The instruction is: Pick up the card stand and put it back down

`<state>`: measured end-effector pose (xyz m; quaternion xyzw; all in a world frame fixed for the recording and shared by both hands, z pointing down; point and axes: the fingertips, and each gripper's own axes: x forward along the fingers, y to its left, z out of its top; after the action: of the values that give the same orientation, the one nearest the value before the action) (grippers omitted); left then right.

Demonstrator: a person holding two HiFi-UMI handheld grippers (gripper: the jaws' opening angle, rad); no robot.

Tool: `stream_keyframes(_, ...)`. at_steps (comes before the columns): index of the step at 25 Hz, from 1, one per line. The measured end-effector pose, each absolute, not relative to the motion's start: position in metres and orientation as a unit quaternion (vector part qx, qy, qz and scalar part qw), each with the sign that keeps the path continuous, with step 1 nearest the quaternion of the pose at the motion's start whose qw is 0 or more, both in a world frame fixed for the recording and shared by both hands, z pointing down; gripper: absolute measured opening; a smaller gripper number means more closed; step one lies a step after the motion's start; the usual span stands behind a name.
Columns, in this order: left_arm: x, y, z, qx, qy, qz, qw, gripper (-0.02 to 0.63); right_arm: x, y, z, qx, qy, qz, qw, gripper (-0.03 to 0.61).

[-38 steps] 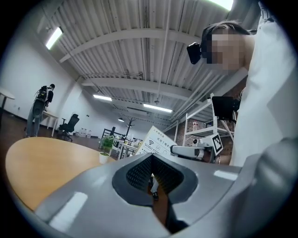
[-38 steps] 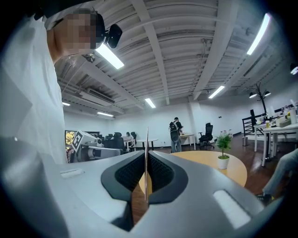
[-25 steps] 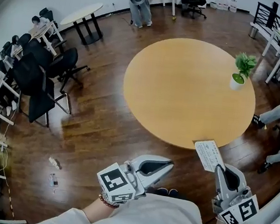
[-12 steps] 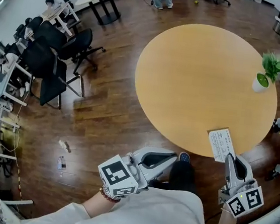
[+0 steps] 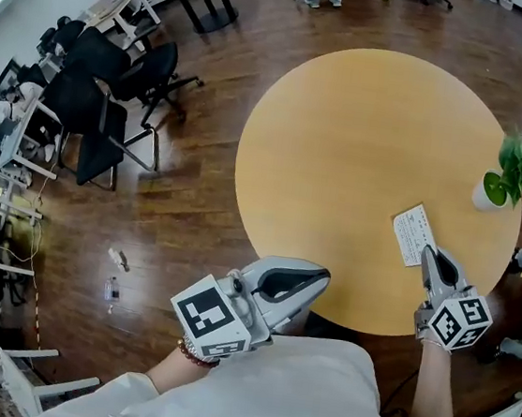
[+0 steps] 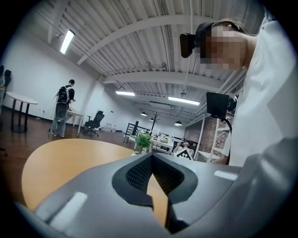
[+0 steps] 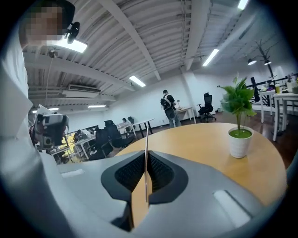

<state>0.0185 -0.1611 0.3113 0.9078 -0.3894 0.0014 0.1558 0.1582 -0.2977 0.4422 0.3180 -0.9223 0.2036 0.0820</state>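
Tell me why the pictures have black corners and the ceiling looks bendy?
Both gripper views: a wide lens leaves black corners and bows the white ceiling beams. Right gripper view: the grey right gripper, shut on the thin white card stand, looms huge. Head view: the round wooden table bulges.

White top (image 5: 313,403), bead bracelet (image 5: 191,353), grey left gripper (image 5: 324,279)

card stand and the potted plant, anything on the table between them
Nothing, just bare tabletop between the card stand, gripped by the right gripper, and the potted plant; the head view shows it.
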Motion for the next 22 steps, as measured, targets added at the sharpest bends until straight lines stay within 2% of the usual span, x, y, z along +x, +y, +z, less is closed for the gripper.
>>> stream_keyframes(5,-0.004,-0.196,0.321,0.876,-0.447,0.030,0.177,0.002,0.128,-0.373,0.495,0.273,-0.926,0.228,0.128,0.023)
stream_keyframes(12,-0.055,-0.233,0.359,0.835,-0.507,0.037,0.214,0.002,0.064,-0.457,0.550,0.235,-0.934,0.227,0.142,0.023)
stream_keyframes(22,-0.049,-0.241,0.386,0.815,-0.514,0.042,0.265,0.002,0.052,-0.473,0.567,0.203,-0.946,0.206,0.143,0.025)
